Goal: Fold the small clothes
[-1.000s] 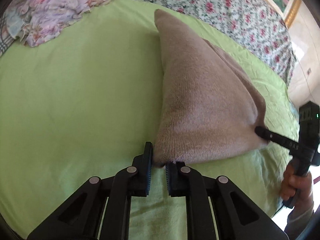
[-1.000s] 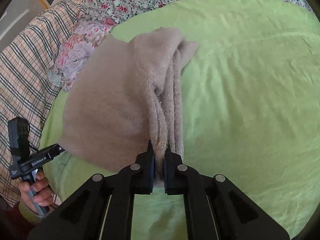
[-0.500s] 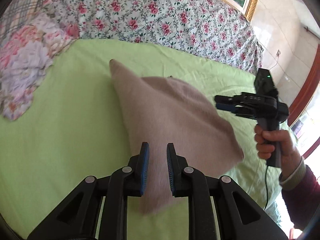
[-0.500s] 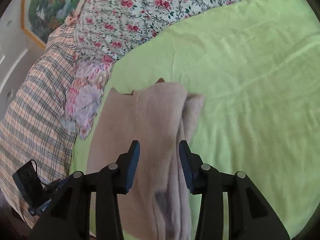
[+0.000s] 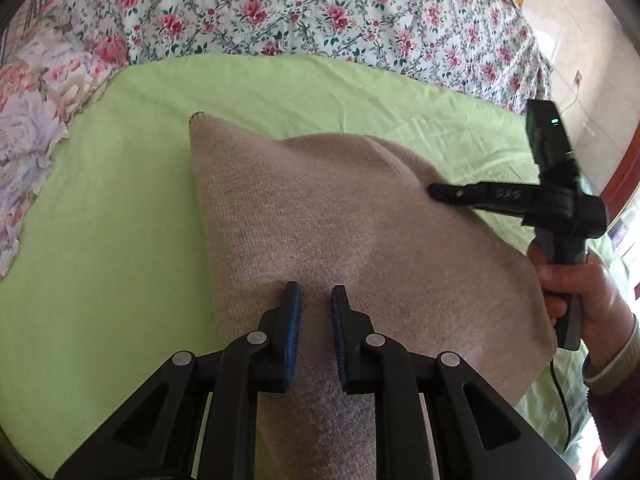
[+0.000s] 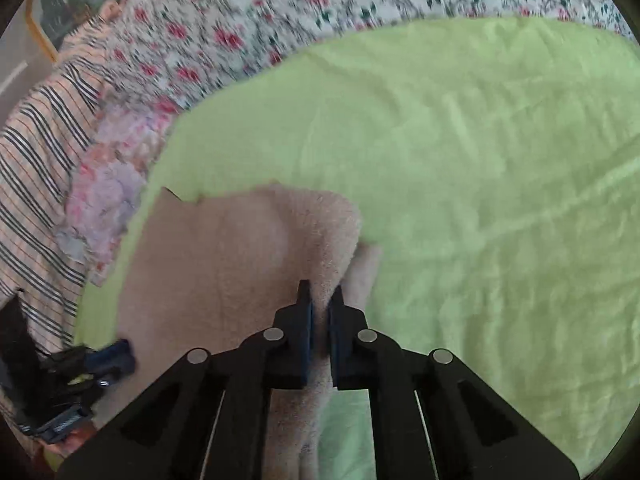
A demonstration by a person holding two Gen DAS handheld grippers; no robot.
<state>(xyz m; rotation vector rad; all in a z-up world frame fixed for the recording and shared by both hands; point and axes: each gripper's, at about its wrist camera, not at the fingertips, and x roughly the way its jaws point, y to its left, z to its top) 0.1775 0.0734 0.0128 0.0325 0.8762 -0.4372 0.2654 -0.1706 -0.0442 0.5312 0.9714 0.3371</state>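
A folded beige knit garment (image 5: pixel 352 224) lies on the green sheet (image 5: pixel 120 208); it also shows in the right wrist view (image 6: pixel 224 264). My left gripper (image 5: pixel 316 300) hovers over the garment's near part, jaws a little apart with nothing between them. My right gripper (image 6: pixel 320 300) has its jaws nearly closed on the garment's thick folded edge. It shows in the left wrist view (image 5: pixel 440 192) at the garment's far right side. The left gripper shows blurred in the right wrist view (image 6: pixel 108 356).
A flowered quilt (image 5: pixel 320 12) lies along the far side of the bed. A pastel flowered cloth (image 5: pixel 36 128) lies at the left, and a plaid fabric (image 6: pixel 36 152) beyond it. Green sheet (image 6: pixel 500 200) stretches to the right of the garment.
Both grippers let go of the garment and it dropped flat on the sheet. The right gripper opened wide, then came back down and closed on the folded edge. The left gripper stayed open.
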